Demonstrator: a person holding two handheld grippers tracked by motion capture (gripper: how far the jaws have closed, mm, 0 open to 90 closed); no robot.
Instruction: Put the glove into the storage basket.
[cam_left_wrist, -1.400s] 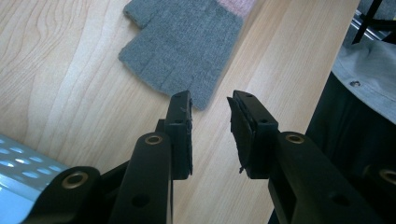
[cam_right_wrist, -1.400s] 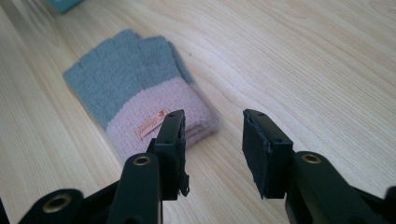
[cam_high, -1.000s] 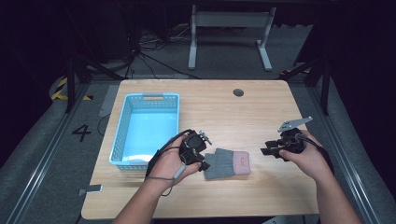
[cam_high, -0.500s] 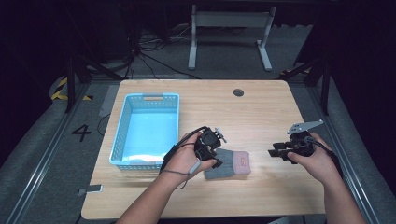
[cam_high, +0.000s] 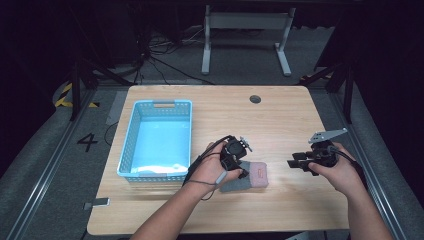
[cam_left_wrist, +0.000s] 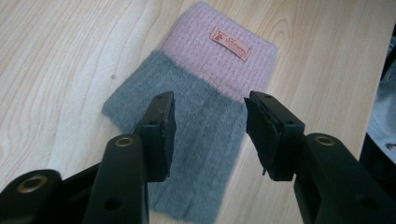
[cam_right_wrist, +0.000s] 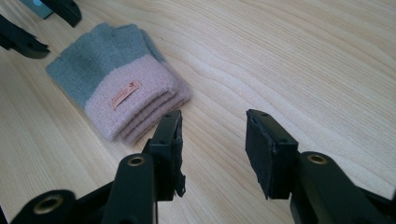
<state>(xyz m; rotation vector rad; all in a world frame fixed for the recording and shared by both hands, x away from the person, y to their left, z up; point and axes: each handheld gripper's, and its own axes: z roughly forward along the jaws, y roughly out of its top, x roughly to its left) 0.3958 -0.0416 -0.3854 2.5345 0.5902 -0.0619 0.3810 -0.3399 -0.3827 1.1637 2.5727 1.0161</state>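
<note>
A dark room with cables on the floor surrounds a pale wooden bench (cam_high: 280, 115), which carries a light blue basket (cam_high: 131, 145) at its left and a folded pair of knitted gloves (cam_left_wrist: 201, 93) near the front middle, grey at the finger end and pink at the cuff, with a small label on the pink band.

The gloves lie flat on the bench with their long axis running roughly left to right in the high view — grey end toward the basket, pink cuff toward the person's right.

The left gripper (cam_left_wrist: 208, 133) is the nearer one: it hovers right over the grey half, jaws spread apart and holding nothing, the grey knit showing between them.

The right gripper (cam_right_wrist: 212, 149) sits well apart on bare wood, jaws likewise spread and empty, the pink cuff ahead and to the left of them.

Judging by this, the left gripper need only drop onto the grey end.
</note>
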